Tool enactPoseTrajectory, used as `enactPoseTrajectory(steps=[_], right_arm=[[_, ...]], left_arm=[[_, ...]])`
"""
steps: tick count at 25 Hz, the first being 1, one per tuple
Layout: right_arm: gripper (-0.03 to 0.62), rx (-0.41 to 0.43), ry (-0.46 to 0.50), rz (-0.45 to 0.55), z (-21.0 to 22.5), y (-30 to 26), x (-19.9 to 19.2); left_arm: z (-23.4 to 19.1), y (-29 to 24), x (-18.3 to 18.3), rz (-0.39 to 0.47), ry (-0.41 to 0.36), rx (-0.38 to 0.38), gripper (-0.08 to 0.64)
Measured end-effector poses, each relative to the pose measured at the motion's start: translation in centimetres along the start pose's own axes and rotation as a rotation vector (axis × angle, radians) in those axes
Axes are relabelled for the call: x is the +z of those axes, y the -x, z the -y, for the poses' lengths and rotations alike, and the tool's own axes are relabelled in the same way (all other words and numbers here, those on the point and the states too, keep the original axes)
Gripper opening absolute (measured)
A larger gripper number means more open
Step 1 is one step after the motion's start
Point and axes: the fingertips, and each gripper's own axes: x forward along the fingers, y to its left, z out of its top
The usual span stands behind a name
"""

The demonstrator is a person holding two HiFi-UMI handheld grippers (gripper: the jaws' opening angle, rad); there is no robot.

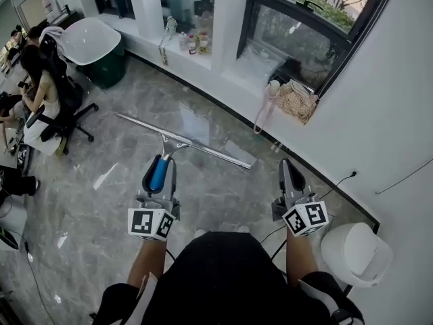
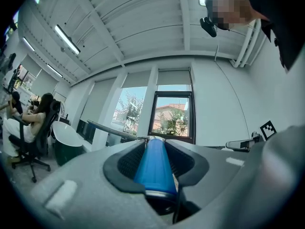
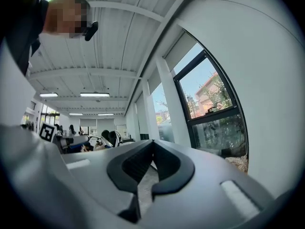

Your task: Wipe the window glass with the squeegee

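My left gripper (image 1: 162,168) is shut on the blue handle (image 1: 158,175) of a squeegee; its long metal blade (image 1: 186,139) stretches across above the floor, slanting from upper left to lower right. In the left gripper view the blue handle (image 2: 155,166) lies clamped between the dark pads, with the blade (image 2: 112,130) beyond. The dark-framed window (image 1: 308,29) is ahead at the upper right, also seen as the window (image 2: 172,114) and the window (image 3: 214,109). My right gripper (image 1: 287,170) is held to the right, shut with nothing in it; its jaws (image 3: 152,149) meet at the tips.
A windowsill (image 1: 287,93) holds a net bag (image 1: 298,99) and a bottle. A white bin (image 1: 355,252) stands by the right wall. A person sits on an office chair (image 1: 57,114) at the left, next to a white tub (image 1: 91,42). Cables trail on the marble floor.
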Motion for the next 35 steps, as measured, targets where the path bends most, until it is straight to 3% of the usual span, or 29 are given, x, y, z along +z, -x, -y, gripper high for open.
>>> enactPoseTrajectory(steps=[4, 12, 18, 25, 35], right_arm=[[0.006, -0.015, 0.111, -0.008, -1.8, 0.1, 0.4], [0.006, -0.032, 0.078, -0.011, -1.5, 0.3, 0.2], [0.006, -0.025, 0.048, 0.020, 3.7, -2.7, 0.2], [0.006, -0.013, 0.005, 0.054, 12.8, -7.2, 1.1], [0.006, -0.020, -0.013, 0.040, 22.3, -8.9, 2.5]], left_arm=[[-0.8, -0.6, 0.0, -0.008, 0.016, -0.023, 0.133], [0.1, -2.6, 0.0, -0.009, 0.026, -0.086, 0.133], [2.1, -8.4, -0.8, 0.000, -0.030, -0.113, 0.132], [5.8, -17.6, -0.1, 0.027, -0.099, -0.116, 0.132], [12.2, -28.5, -1.5, 0.021, -0.106, -0.167, 0.132]])
